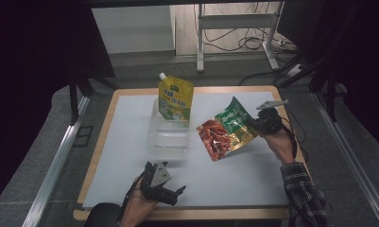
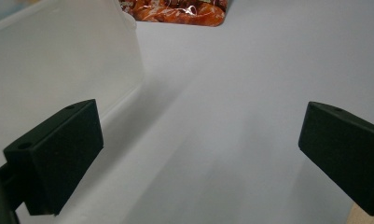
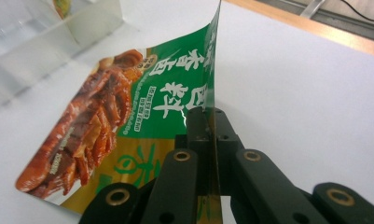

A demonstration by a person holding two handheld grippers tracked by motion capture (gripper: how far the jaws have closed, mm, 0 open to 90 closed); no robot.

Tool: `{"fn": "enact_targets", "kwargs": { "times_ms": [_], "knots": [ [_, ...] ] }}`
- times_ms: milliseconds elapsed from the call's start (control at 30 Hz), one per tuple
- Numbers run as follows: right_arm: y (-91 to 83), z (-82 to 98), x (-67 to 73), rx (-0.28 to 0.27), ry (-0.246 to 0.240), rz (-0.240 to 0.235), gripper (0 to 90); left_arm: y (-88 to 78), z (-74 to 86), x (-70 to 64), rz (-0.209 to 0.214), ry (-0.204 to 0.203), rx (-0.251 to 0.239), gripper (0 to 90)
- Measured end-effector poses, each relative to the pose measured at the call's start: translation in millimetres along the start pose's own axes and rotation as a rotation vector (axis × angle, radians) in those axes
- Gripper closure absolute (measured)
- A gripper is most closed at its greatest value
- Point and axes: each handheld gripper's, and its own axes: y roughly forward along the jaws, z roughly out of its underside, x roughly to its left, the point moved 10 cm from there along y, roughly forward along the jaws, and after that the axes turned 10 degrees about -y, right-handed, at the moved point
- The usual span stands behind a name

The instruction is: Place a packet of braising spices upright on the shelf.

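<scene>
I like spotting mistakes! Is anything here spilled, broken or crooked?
Nothing is spilled or broken. The green snack packet hangs tilted only because the right claw pinches its edge. The yellow pouch stands in the clear box.

Right gripper [image 3: 207,122] clamped on green snack packet [image 3: 128,121], white table [image 3: 306,84]

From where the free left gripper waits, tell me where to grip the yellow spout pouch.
Take the yellow spout pouch by its flat upper body just below the cap, coming down from above. It stands upright in the clear bin, whose walls likely block its lower half, and the thin top fits between the left gripper's open jaws.
</scene>
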Motion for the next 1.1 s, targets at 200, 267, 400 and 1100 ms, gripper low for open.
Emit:
{"fn": "enact_targets", "kwargs": {
  "times_ms": [200,267,400,1100],
  "knots": [
    [-8.0,-13.9,4.8,-0.029,-0.018,-0.016,89.0,-0.8,-1.6,0.8,-0.009,0.004,-0.012,0.0],
    [-13.2,-24.7,8.9,-0.046,-0.027,-0.034,89.1,-1.7,-2.6,2.0,-0.013,-0.001,-0.018,0.0],
    [-18.6,-37.6,14.5,-0.058,-0.041,-0.055,89.1,-3.5,-3.7,4.8,-0.023,-0.020,-0.022,0.0],
    [-44.8,-99.4,52.4,-0.089,-0.155,-0.128,89.2,-5.1,-3.9,7.1,-0.045,-0.010,-0.015,0.1]
  ]
}}
